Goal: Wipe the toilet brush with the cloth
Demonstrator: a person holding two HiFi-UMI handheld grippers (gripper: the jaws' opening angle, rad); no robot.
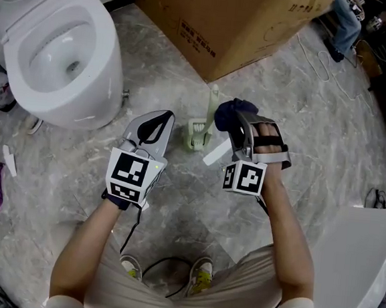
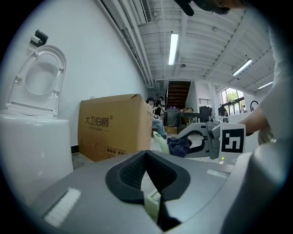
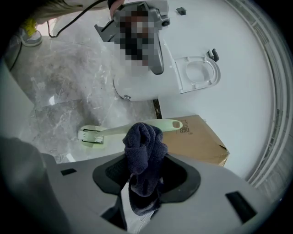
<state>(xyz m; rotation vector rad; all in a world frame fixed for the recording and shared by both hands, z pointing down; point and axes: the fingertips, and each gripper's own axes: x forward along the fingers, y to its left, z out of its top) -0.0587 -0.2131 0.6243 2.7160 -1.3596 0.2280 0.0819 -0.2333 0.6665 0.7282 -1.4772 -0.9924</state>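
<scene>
The right tongs (image 1: 240, 125) hold the blue cloth (image 3: 143, 142) just beside the toilet brush (image 3: 112, 131). The left tongs (image 2: 146, 157) are closed and empty. Wiping looks not started.

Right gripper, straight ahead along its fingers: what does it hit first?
Likely the toilet brush: its handle crosses just behind the dark blue cloth clamped in the right gripper. Depth is unclear.
</scene>
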